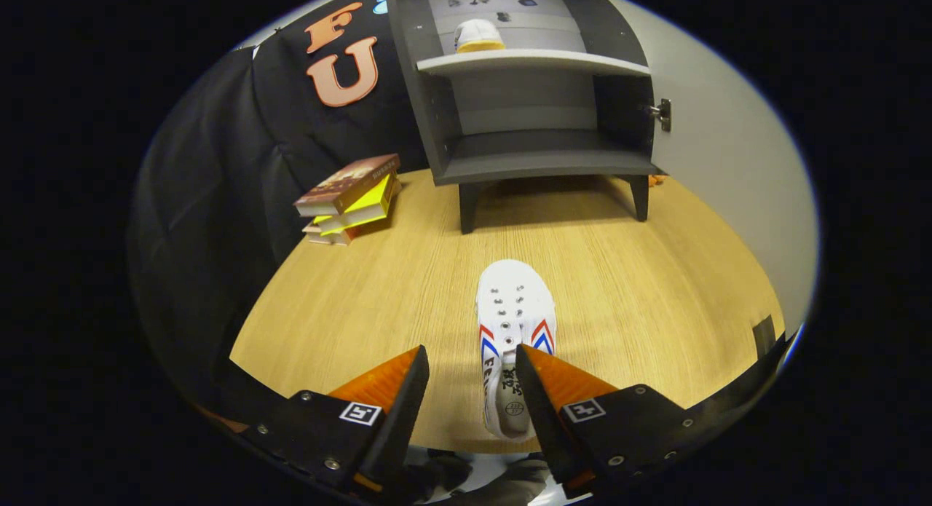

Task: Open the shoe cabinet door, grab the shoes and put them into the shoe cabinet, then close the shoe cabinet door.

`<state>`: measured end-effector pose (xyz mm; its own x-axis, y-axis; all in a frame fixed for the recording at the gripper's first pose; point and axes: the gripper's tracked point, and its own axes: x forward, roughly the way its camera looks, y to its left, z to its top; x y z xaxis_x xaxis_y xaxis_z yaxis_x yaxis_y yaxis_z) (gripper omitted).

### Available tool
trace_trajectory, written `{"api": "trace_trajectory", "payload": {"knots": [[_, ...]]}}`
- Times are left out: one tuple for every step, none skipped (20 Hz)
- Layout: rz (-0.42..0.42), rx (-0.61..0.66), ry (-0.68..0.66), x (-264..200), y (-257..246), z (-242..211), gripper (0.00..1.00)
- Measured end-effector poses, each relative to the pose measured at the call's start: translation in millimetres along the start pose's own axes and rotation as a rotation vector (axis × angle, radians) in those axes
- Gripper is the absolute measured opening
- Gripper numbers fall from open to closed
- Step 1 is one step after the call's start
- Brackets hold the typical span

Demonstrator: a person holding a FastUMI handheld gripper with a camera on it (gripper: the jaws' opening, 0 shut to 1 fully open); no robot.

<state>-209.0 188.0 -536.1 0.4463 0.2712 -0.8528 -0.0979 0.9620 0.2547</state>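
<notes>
A white canvas shoe (514,302) with red and blue side stripes lies on the wooden tabletop (342,302), toe pointing at the cabinet. My gripper (471,351) is open over its heel end. The right finger overlaps the shoe's opening and right side, while the left finger stands apart over bare wood. I cannot tell whether the right finger touches the shoe. Beyond the shoe stands the dark grey shoe cabinet (542,160) on short legs, its door (728,171) swung open to the right. A second white shoe (478,36) sits on its upper shelf; the lower compartment holds nothing.
A small stack of books (349,196) lies left of the cabinet, against the black cloth wall. A metal hinge (661,114) sticks out at the cabinet's right side. Bare wood stretches between the shoe and the cabinet legs.
</notes>
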Motion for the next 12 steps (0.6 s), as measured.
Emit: {"api": "trace_trajectory", "payload": {"knots": [[-0.007,0.009,0.009,8.9,1.4,-3.8,0.74],[-0.023,0.01,0.012,17.9,-0.6,-6.3,0.72],[-0.045,0.006,0.012,26.0,-3.4,-9.1,0.68],[-0.059,0.004,0.013,32.8,-5.5,-10.8,0.66],[-0.076,0.009,0.017,38.8,-6.2,-15.1,0.63],[-0.089,0.01,0.03,44.3,-7.3,-21.2,0.59],[-0.108,0.008,0.023,48.7,-10.3,-23.9,0.55],[-0.129,0.0,0.008,50.7,-13.8,-22.8,0.53],[-0.145,0.0,-0.014,52.0,-15.4,-20.8,0.47],[-0.162,-0.001,-0.018,51.7,-18.5,-22.5,0.43],[-0.174,0.001,-0.036,52.2,-21.2,-20.8,0.35],[-0.165,0.015,-0.031,52.7,-19.2,-20.5,0.27]]}}
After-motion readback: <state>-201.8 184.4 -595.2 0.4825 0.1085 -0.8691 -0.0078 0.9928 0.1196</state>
